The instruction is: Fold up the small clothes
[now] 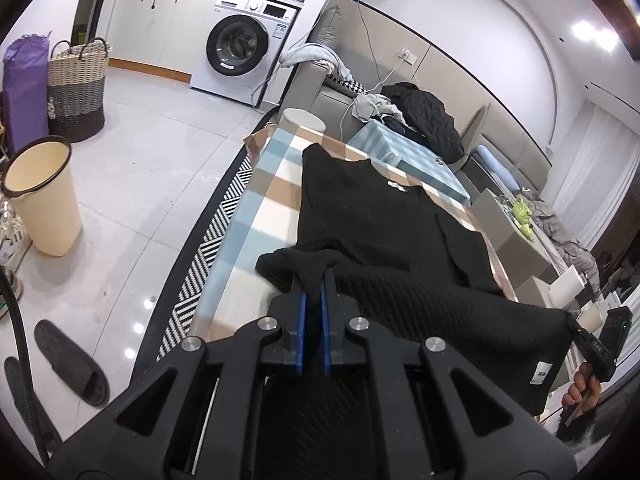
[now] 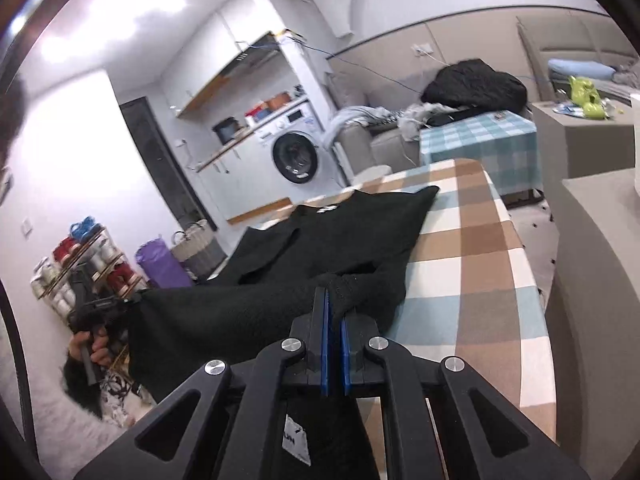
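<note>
black knit garment (image 1: 384, 216) spread over checked bench (image 1: 256, 216), near hem lifted; left gripper (image 1: 314, 280) fingers clamped on one hem corner, right gripper (image 2: 334, 300) fingers clamped on the other.

The black knitted garment (image 1: 372, 216) lies along the checked-cloth table (image 1: 256, 216), its near hem lifted off the surface between the left gripper (image 1: 314, 280) on the left corner and the right gripper (image 2: 334, 300) on the right corner. Far beyond the table sits a second checked-cloth table (image 1: 384, 148), with a grey sofa (image 1: 316, 84) behind it. Left of the table, on the tiled floor (image 1: 148, 160), stands a cream plastic bin (image 1: 44, 200), a woven basket (image 1: 78, 88) farther back, a white washing machine (image 1: 244, 48) farthest.
</note>
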`<state>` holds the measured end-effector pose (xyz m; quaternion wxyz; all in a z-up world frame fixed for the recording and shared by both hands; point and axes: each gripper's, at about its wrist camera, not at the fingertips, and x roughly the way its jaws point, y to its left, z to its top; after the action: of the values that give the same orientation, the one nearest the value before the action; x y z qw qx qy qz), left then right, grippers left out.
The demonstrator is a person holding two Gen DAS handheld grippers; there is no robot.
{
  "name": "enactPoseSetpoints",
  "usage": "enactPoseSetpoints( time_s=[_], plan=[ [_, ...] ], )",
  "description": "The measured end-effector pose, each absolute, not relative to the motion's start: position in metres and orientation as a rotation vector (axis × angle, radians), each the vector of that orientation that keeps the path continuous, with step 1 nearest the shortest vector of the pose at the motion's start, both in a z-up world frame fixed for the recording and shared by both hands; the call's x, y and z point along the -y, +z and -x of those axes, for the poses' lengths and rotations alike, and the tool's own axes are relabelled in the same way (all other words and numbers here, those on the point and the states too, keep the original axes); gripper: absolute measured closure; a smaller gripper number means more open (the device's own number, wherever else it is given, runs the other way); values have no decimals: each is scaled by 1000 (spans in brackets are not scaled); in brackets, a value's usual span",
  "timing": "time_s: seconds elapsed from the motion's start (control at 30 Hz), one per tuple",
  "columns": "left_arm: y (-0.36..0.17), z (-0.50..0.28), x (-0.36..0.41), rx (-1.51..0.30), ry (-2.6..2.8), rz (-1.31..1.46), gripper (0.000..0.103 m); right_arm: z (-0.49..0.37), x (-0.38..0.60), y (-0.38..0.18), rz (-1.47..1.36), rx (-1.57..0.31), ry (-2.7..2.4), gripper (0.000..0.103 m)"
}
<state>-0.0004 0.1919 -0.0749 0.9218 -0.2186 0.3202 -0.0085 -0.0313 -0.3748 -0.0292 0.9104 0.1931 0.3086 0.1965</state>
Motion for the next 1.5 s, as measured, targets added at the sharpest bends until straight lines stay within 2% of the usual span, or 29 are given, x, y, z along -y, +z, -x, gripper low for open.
enactPoseSetpoints(
  time_s=[0.17, 0.33, 0.43, 0.47, 0.5, 0.57, 0.77, 0.83, 0.87, 0.9, 1.0, 1.1, 1.23, 1.33, 1.37, 1.4, 1.5],
  plan=[
    [-77, -60, -188, -681, -5, 427, 99, -24, 374, -42, -469, -733, 273, 98],
    [-105, -125, -185, -766, 20, 430, 99, -78, 367, -73, -469, -838, 162, 98],
    [-122, -136, -186, -835, 58, 444, 94, -87, 359, -88, -365, -926, 69, 84],
    [-126, -136, -185, -847, 60, 443, 83, -83, 359, -91, -363, -932, 76, 78],
    [-129, -132, -185, -862, 62, 441, 65, -77, 361, -92, -372, -931, 81, 65],
    [-136, -124, -188, -866, 92, 446, 46, -67, 366, -97, -389, -931, 80, 48],
    [-157, -135, -181, -891, 49, 430, 46, -75, 365, -115, -376, -970, 85, 48],
    [-162, -145, -176, -894, 45, 423, 51, -83, 361, -116, -384, -981, 74, 48],
    [-164, -149, -172, -894, 37, 416, 62, -86, 359, -116, -381, -979, 70, 51],
    [-165, -154, -168, -902, 25, 411, 73, -89, 355, -115, -372, -984, 77, 62],
    [-166, -162, -155, -907, 24, 363, 82, -93, 347, -111, -324, -985, 80, 79],
    [-166, -167, -144, -910, 3, 348, 83, -96, 355, -111, -337, -987, 66, 85],
    [-166, -171, -136, -906, 8, 348, 82, -97, 366, -110, -349, -988, 24, 85],
    [-165, -165, -144, -910, 23, 377, 75, -88, 369, -104, -363, -1003, 49, 75],
    [-164, -161, -147, -909, 22, 391, 69, -83, 370, -102, -362, -1003, 62, 63],
    [-163, -155, -150, -903, 21, 397, 66, -76, 370, -100, -358, -996, 75, 57],
    [-163, -140, -154, -905, 34, 381, 59, -53, 369, -95, -344, -988, 119, 57]
  ],
)
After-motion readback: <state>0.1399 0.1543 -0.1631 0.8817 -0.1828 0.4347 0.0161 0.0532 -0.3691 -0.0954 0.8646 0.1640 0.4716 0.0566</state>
